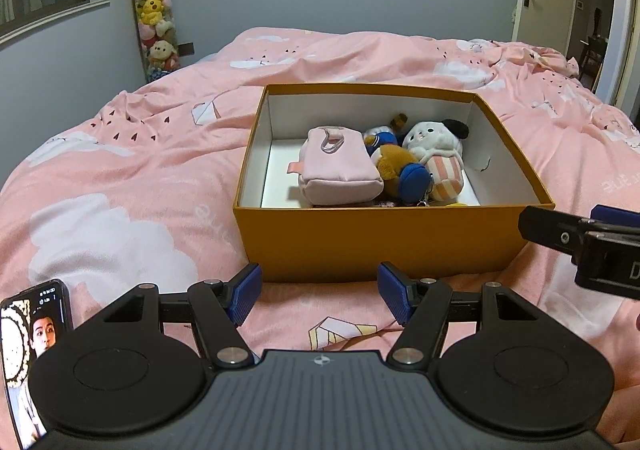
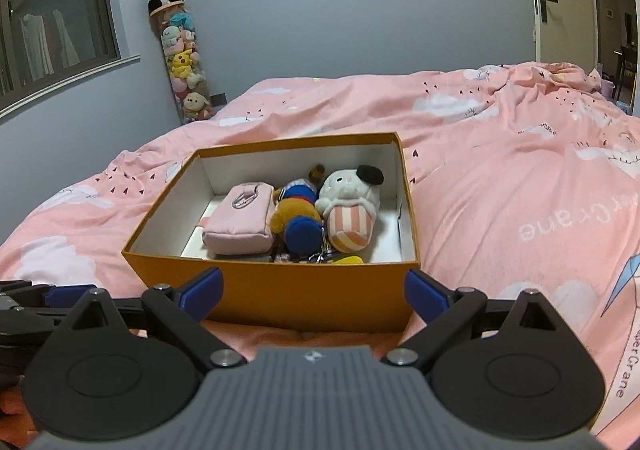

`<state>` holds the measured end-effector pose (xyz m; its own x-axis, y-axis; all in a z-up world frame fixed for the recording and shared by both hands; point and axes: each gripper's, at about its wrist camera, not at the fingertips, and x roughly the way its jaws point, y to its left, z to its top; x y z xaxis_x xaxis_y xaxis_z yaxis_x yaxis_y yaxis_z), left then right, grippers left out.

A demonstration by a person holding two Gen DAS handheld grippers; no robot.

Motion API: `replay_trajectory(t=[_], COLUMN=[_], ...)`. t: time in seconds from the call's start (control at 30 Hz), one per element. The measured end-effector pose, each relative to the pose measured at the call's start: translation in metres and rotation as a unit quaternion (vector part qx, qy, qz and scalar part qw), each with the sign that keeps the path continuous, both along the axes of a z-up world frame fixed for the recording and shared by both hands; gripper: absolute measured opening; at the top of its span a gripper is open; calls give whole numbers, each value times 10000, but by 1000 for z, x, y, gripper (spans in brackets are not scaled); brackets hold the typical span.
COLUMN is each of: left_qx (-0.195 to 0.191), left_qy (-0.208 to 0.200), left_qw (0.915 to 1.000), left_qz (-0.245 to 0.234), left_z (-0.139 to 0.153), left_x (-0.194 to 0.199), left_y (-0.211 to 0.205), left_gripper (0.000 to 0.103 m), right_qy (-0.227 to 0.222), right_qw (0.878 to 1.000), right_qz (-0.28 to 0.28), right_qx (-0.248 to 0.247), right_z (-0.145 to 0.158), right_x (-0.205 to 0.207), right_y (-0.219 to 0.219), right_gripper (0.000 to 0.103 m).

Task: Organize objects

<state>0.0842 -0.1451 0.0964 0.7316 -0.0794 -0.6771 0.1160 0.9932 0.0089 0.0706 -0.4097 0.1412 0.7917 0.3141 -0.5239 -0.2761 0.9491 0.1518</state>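
Box (image 2: 304, 290) of toys sits just beyond both empty, spread claws.

Home bedroom — bed (image 2: 500, 178), plush toys (image 2: 182, 62)

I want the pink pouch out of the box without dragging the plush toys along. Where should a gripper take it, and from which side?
Grip the pink pouch across its short width, coming straight down from above. It lies flat with its broad face up, the orange box has free space on its left, and the brown plush presses against its right side, so that finger must slip in carefully.
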Motion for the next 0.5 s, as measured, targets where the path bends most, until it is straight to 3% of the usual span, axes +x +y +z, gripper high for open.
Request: replay_trajectory(t=[0.5], left_qx=[-34], left_qy=[167], left_qw=[9998], left_qz=[44], left_z=[-5], left_x=[4], left_y=[2], left_gripper=[76], right_qy=[114], right_qw=[9999], right_qz=[12], right_qx=[-123], right_z=[-6], right_x=[3], right_y=[3], right_gripper=[97])
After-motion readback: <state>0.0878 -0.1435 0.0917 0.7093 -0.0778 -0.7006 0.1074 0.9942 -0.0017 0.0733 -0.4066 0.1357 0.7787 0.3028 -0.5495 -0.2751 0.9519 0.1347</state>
